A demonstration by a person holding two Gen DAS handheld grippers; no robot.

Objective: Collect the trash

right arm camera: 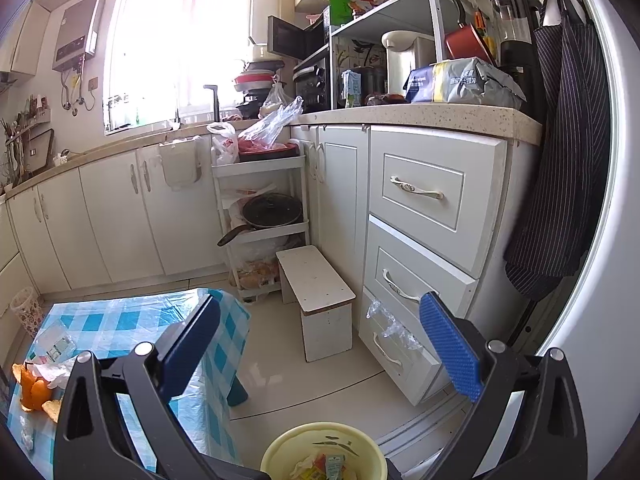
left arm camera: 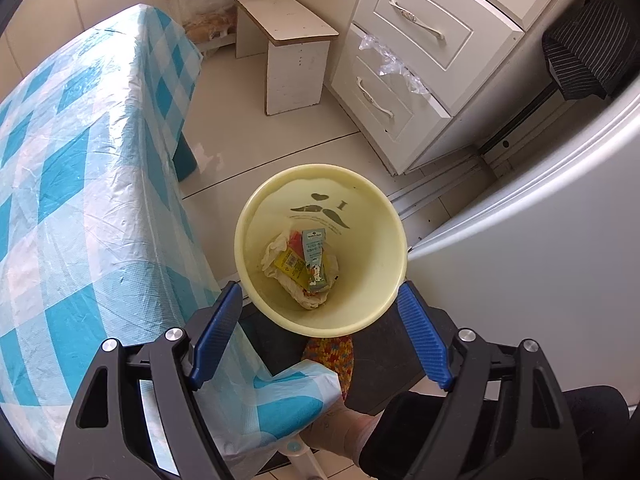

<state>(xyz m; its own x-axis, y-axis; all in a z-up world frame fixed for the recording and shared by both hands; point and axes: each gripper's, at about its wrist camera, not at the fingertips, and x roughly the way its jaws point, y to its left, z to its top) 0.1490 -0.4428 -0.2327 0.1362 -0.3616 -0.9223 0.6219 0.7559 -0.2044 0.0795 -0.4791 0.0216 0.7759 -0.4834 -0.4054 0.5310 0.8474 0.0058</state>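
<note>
- Yellow bin (left arm camera: pixel 320 248) on the floor beside the counter (left arm camera: pixel 80 184) already holds wrappers (left arm camera: pixel 304 264).
- Orange peel (right arm camera: pixel 34 390) and scraps remain on the counter — still to collect.
- Left tool (left arm camera: pixel 320 304) spread, empty, above the bin; right tool (right arm camera: pixel 320 336) spread, empty too.

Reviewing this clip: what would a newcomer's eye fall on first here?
The yellow bin on the floor between table and cabinet, with wrappers inside, right under the open left gripper. Next the blue checked tablecloth, and orange peel lying on its left edge in the right wrist view.
</note>
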